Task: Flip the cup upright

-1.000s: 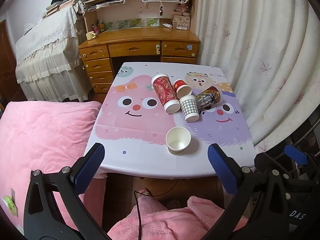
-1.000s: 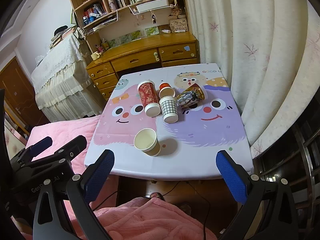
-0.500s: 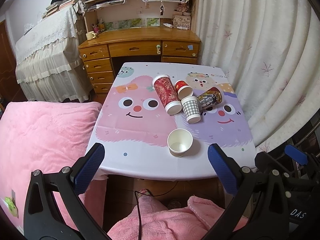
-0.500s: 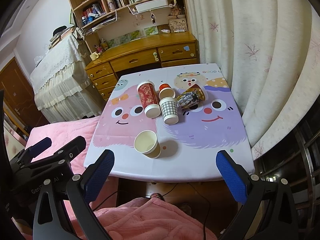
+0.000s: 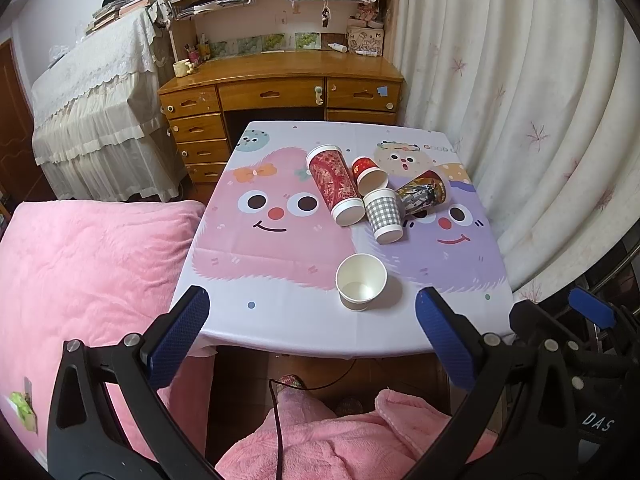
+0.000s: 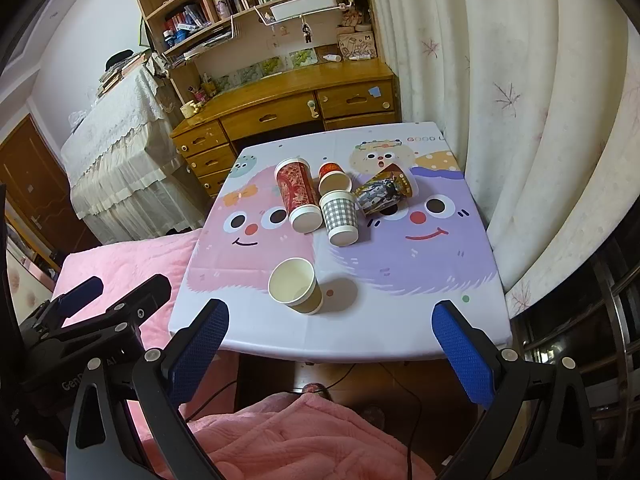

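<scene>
A plain white paper cup (image 5: 361, 281) stands upright near the table's front edge, also in the right wrist view (image 6: 295, 286). Behind it several cups lie on their sides in a cluster: a tall red patterned cup (image 5: 335, 189), a small red cup (image 5: 369, 173), a grey checked cup (image 5: 384, 215) and a dark printed cup (image 5: 422, 193). My left gripper (image 5: 312, 326) is open and empty, held back from the table's front edge. My right gripper (image 6: 330, 338) is also open and empty, back from the front edge.
The table (image 5: 256, 256) has a cartoon-face cloth. A pink bed (image 5: 80, 272) lies to the left, a white curtain (image 5: 520, 100) to the right, a wooden desk (image 5: 280, 88) behind. The left gripper's body shows in the right wrist view (image 6: 88, 320).
Both views have drifted slightly; the cups sit a little lower in the left view. No cup has moved and both grippers stay open.
</scene>
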`<state>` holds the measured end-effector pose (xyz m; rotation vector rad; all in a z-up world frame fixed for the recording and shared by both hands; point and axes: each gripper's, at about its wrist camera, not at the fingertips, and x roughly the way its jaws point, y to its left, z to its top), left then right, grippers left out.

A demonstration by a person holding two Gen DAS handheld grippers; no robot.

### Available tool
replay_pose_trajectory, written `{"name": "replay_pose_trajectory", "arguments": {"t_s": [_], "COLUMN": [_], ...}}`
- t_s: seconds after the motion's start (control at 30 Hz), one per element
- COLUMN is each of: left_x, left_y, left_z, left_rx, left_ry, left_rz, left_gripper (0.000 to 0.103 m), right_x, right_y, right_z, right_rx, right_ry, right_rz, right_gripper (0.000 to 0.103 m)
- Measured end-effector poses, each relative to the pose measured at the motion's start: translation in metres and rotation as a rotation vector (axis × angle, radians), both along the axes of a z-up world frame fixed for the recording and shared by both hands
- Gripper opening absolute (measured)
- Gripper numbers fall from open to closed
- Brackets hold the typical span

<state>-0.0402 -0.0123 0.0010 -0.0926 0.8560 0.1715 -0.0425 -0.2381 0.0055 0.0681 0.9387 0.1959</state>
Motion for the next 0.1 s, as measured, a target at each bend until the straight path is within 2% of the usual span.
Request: {"name": "replay_pose_trajectory", "arguments": {"t_s": [0.1], "left_x": [-0.0009], "left_y": [0.0037], "left_z": [-0.0016], "left_rx": [-0.001], "left_ry": [-0.001], "left_rz": [0.005], "left_gripper": [0.102], "right_x": [-0.0008], "right_y": [0.0003], "right_z": [-0.0002], "right_rx": [0.001], "right_ry": [0.002], "right_rz": [0.001], "right_gripper": [0.103]}}
